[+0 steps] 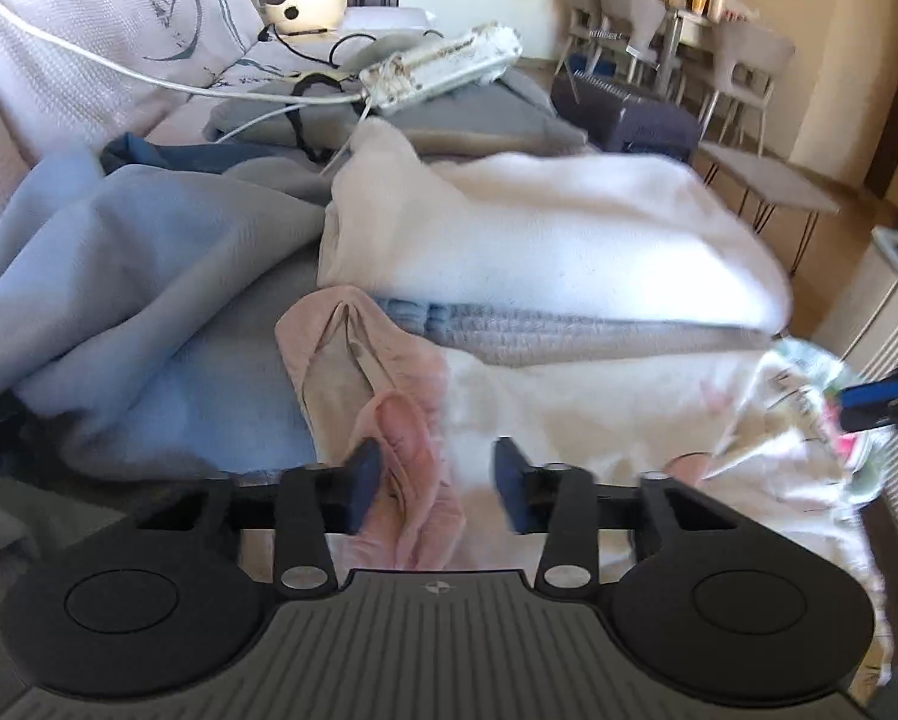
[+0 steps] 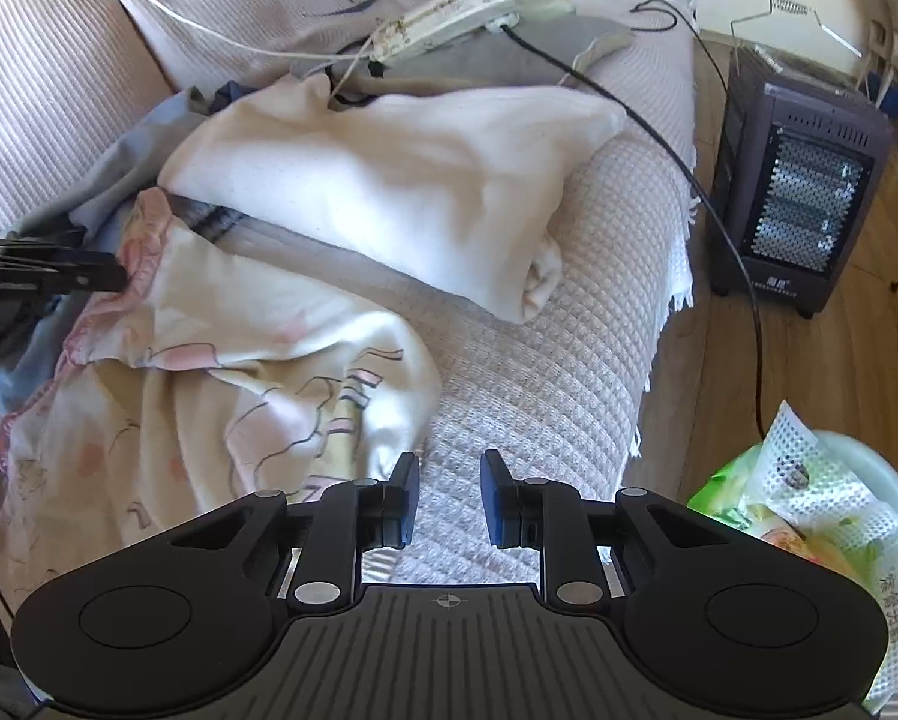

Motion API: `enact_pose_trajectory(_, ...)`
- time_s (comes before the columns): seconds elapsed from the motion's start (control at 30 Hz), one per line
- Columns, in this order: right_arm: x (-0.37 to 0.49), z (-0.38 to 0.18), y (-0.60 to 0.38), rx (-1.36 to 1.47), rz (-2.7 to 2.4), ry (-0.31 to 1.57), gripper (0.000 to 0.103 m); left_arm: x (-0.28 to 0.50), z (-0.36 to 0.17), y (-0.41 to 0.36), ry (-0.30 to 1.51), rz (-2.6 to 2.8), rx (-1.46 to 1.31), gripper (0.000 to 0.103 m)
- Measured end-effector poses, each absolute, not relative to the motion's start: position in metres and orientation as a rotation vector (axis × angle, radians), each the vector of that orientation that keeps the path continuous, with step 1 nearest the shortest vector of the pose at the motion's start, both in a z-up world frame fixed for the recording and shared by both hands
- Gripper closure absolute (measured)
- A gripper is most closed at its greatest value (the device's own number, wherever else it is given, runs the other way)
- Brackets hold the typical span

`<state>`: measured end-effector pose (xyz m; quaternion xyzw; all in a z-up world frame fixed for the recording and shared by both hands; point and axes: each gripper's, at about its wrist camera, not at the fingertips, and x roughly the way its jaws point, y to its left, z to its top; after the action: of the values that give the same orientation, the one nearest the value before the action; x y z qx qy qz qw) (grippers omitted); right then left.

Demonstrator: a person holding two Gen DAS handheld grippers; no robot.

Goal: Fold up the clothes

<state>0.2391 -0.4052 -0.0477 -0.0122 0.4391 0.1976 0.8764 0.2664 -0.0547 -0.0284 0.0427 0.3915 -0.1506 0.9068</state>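
Pink-trimmed garment (image 1: 401,480) nearest; folded white blanket (image 1: 556,240), power strip (image 1: 443,63) behind

Bright daylight fills both views, blowing out the white folded blanket (image 1: 556,240). The left wrist view smears with motion blur (worst at its right edge); fisheye bending darkens all 4 corners.

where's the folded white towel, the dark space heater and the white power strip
folded white towel (image 2: 389,180), right wrist view, middle of its top face
dark space heater (image 2: 802,204), right wrist view, on its mesh front grille
white power strip (image 2: 449,21), right wrist view, midway along its long body
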Motion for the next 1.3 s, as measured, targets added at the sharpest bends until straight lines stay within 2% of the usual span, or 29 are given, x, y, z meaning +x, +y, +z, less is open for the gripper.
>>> enact_pose_trajectory(0.1, 0.235, -0.041, -0.407, -0.021, 0.402, 0.897, 0.08, 0.278, -0.031, -0.058, 0.804, -0.301, 0.106, 0.1)
enact_pose_trajectory(0.33, 0.229, -0.035, -0.408, 0.017, 0.393, 0.863, 0.08, 0.272, 0.033, -0.011, 0.599, -0.199, -0.073, 0.101)
enact_pose_trajectory(0.43, 0.232, -0.032, -0.4, 0.062, 0.416, 0.839, 0.08, 0.275, 0.032, 0.009, 0.605, -0.18, -0.155, 0.101)
enact_pose_trajectory(0.7, 0.277, -0.007, -0.317, 0.096, 0.678, 0.793, 0.08, 0.244, 0.0, -0.002, 0.708, -0.226, -0.092, 0.098)
enact_pose_trajectory(0.8, 0.306, -0.01, -0.274, 0.083, 0.766, 0.828, 0.079, 0.218, -0.012, 0.002, 0.734, -0.229, -0.085, 0.091)
enact_pose_trajectory(0.9, 0.334, -0.022, -0.235, 0.134, 0.804, 0.885, 0.066, 0.203, -0.022, 0.007, 0.75, -0.23, -0.088, 0.083)
enact_pose_trajectory(1.13, 0.354, -0.047, -0.189, 0.167, 0.778, 0.979, 0.067, 0.194, -0.037, 0.011, 0.762, -0.267, -0.1, 0.079)
enact_pose_trajectory(1.17, 0.353, -0.048, -0.184, 0.142, 0.767, 0.979, 0.069, 0.195, -0.039, 0.011, 0.764, -0.279, -0.115, 0.079)
enact_pose_trajectory(1.23, 0.348, -0.044, -0.178, 0.048, 0.739, 0.954, 0.098, 0.197, -0.041, 0.01, 0.766, -0.298, -0.139, 0.079)
enact_pose_trajectory(1.3, 0.342, -0.035, -0.176, -0.031, 0.706, 0.924, 0.101, 0.199, -0.042, 0.006, 0.764, -0.317, -0.135, 0.079)
